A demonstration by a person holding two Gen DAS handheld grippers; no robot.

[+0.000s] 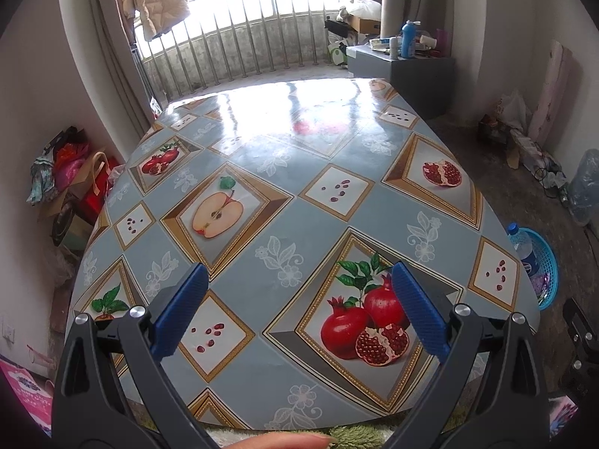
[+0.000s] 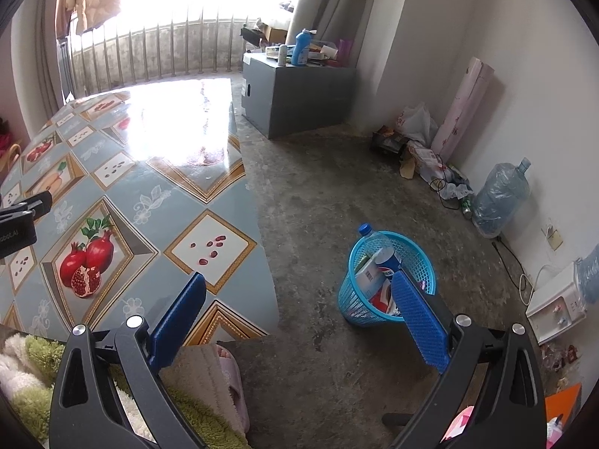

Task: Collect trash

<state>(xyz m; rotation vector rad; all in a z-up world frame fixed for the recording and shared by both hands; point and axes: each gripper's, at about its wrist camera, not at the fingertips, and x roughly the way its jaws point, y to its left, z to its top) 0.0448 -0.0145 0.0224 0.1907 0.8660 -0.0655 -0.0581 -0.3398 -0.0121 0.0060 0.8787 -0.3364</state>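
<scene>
We hold both pairs of tongs empty. The left tongs point(image 1: 297, 314) hover over the near end of the counter point(image 1: 299, 194), their blue pads spread wide apart with nothing between them. The right tongs point(image 2: 297, 318) hang off the counter's right edge, above the concrete floor point(image 2: 318, 194), likewise spread wide and gripping nothing.

The counter, covered in a fruit-patterned oilcloth, shows no loose trash anywhere on its surface. What has been collected sits in the blue mesh wastebasket point(image 2: 353, 299) on the floor just beside the counter's right side: a plastic Pepsi bottle point(image 2: 376, 249) with a blue cap leans up out of it, with other packaging below that we cannot identify. From the left wrist view the same basket peeks out past the counter's right edge.

We judge the collecting step largely done, since nothing remains on the counter. If more is wanted, the only candidates we see are the scraps and bags point(image 2: 423, 149) along the far wall, well apart from the basket; the next move would call for carrying the right tongs over there, closing on one piece, and bringing it back above the basket's rim.
</scene>
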